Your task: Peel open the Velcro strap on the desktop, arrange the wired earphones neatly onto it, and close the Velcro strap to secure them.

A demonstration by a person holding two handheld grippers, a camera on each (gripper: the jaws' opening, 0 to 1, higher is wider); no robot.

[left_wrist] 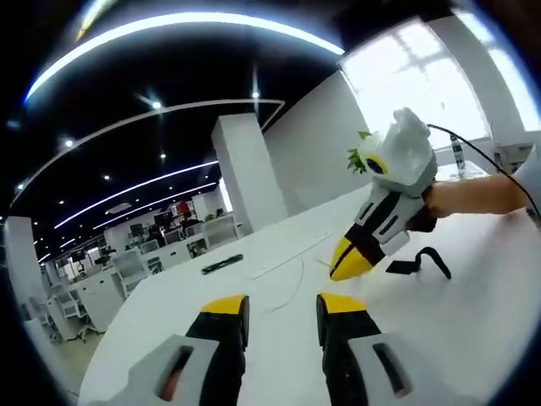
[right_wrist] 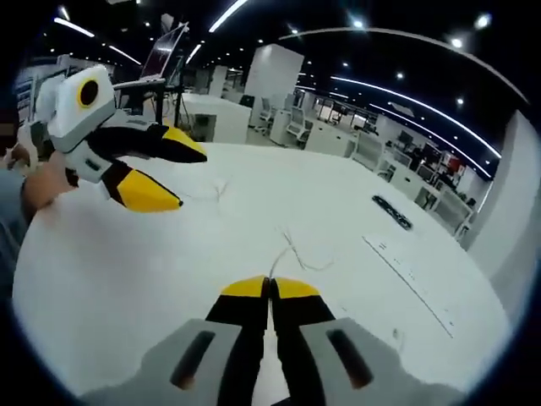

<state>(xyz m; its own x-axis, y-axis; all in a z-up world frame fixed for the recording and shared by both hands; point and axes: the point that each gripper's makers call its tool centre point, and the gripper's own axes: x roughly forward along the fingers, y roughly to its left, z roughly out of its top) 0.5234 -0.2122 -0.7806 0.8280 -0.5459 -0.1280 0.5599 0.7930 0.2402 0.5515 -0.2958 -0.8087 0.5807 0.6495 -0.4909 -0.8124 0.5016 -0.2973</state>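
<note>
In the left gripper view, the left claw (left_wrist: 283, 309) rises from the bottom centre with its yellow tips apart and nothing between them. Beyond it on the white table (left_wrist: 473, 321), the right claw (left_wrist: 351, 260) comes in from the right, tips drawn together and pointing down at the surface. Just right of it lies the black Velcro strap (left_wrist: 420, 261), one end curling up off the table. The thin white earphone cable (left_wrist: 294, 283) runs from near the right claw's tip toward the lower centre of the frame — between the two claws, closer to the right one. A dark flat object (left_wrist: 222, 264) lies further off at centre left.

In the right gripper view, the right claw (right_wrist: 270, 289) is pressed shut at the bottom centre, apparently pinching the cable (right_wrist: 292, 252), which trails upward and right from its tips — though the grip itself is too fine to confirm. The left claw (right_wrist: 165, 173) hangs open at upper left. No containers are in view.
</note>
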